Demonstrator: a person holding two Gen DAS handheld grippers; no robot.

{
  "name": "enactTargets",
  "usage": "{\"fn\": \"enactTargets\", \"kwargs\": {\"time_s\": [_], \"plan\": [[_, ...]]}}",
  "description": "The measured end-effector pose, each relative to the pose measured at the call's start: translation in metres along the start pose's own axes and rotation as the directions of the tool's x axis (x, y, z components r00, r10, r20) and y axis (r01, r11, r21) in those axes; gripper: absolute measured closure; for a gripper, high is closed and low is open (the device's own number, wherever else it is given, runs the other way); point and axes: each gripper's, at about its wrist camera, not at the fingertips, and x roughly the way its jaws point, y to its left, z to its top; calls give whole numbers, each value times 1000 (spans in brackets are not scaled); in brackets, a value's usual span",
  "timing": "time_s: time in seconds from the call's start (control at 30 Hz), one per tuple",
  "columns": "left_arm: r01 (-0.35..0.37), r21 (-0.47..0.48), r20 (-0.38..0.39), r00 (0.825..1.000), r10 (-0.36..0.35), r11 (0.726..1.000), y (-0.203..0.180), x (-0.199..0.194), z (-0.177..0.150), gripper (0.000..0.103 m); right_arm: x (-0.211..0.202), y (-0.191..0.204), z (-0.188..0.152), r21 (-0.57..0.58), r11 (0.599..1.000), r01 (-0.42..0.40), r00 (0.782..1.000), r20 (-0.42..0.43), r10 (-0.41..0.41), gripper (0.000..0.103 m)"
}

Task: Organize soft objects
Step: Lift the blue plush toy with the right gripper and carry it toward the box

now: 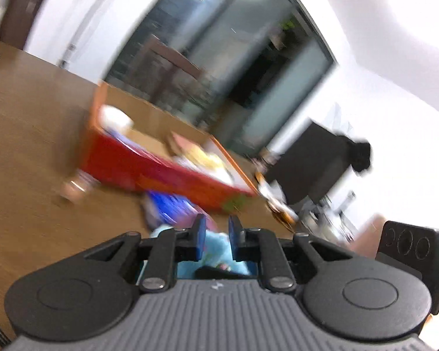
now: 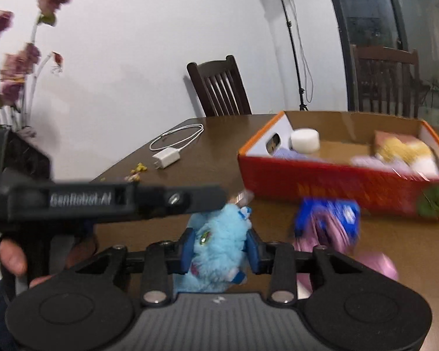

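Note:
A light blue plush toy hangs just above the brown table. My right gripper is shut on it, its blue pads pressing into the fur on both sides. My left gripper, held by a hand, reaches in from the left to the top of the toy's head. In the blurred left wrist view the left gripper has its jaws close together, with the blue plush toy in the narrow gap. A blue and pink soft item lies on the table beside the toy.
A red and orange cardboard box stands behind, holding a white round thing, a yellow plush and other soft things. A white charger with its cable lies to the back left. A dark chair and dried flowers stand beyond.

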Motion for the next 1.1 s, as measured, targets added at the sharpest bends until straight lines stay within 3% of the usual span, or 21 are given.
{"fn": "enactTargets", "kwargs": {"time_s": [0.1, 0.17, 0.23, 0.37, 0.47, 0.57, 0.63, 0.73, 0.8, 0.9, 0.97, 1.1], "plan": [[-14, 81, -48, 999, 17, 997, -30, 9, -26, 86, -39, -12, -36, 57, 997, 57, 998, -2, -57, 67], [3, 46, -78, 997, 1, 999, -36, 10, -36, 83, -60, -27, -59, 123, 987, 106, 994, -6, -106, 67], [11, -44, -128, 992, -17, 999, -33, 16, -45, 72, -78, -46, -80, 217, 965, 146, 989, -7, -148, 66], [-132, -21, -175, 976, 126, 991, -42, 26, -70, 71, -97, -76, -104, 412, 900, 144, 986, 20, -167, 61], [-137, -44, -166, 978, 128, 990, -47, 15, -83, 59, -103, -62, -108, 360, 927, 109, 992, 23, -126, 56], [-210, -74, -132, 971, 199, 975, -46, 3, -88, 42, -115, -51, -110, 278, 960, 10, 997, 72, -31, 49], [-240, -86, -144, 963, 227, 967, -47, -2, -90, 42, -122, -58, -107, 264, 963, 45, 992, 103, -75, 49], [-222, -94, -157, 966, 206, 971, -52, -8, -93, 40, -123, -78, -101, 290, 953, 82, 989, 93, -113, 47], [-190, -82, -157, 972, 176, 978, -60, -8, -98, 30, -118, -84, -97, 277, 959, 67, 992, 85, -94, 47], [-176, -68, -202, 966, 159, 982, -67, 5, -107, 35, -105, -91, -97, 301, 953, 20, 996, 75, -45, 47], [-184, -57, -206, 964, 169, 981, -68, 11, -111, 52, -95, -90, -98, 303, 953, -11, 998, 58, -7, 48], [-154, -71, -200, 970, 137, 985, -61, 12, -112, 56, -77, -87, -101, 297, 955, -25, 1000, 11, 22, 50]]}}
